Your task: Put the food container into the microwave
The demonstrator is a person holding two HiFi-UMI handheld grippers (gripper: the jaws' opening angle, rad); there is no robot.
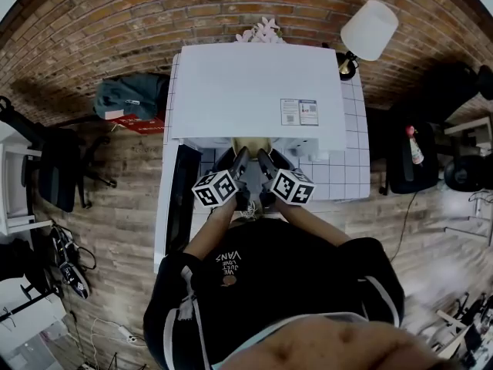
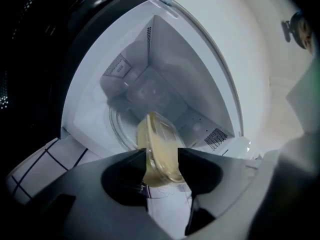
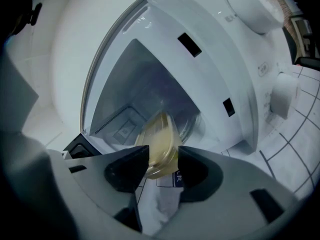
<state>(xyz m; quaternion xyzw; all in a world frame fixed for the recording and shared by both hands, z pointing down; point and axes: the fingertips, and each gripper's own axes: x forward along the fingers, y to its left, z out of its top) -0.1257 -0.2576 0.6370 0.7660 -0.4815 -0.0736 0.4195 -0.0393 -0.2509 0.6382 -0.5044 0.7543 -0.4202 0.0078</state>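
Note:
A clear food container (image 2: 159,151) with pale yellow food hangs at the mouth of the open white microwave (image 1: 258,91). My left gripper (image 2: 161,166) is shut on one side of it and my right gripper (image 3: 163,160) is shut on the other side of the food container (image 3: 160,145). In the head view the food container (image 1: 251,146) peeks out under the microwave's top, with the left gripper (image 1: 240,160) and right gripper (image 1: 263,162) side by side just before the opening. The glass turntable (image 2: 122,128) lies inside the cavity beyond the container.
The microwave door (image 1: 182,196) hangs open to the left, dark and swung toward me. The control panel with a round knob (image 3: 252,6) is right of the opening. The microwave stands on a white tiled counter (image 1: 347,168). A lamp (image 1: 368,31) stands at the back right.

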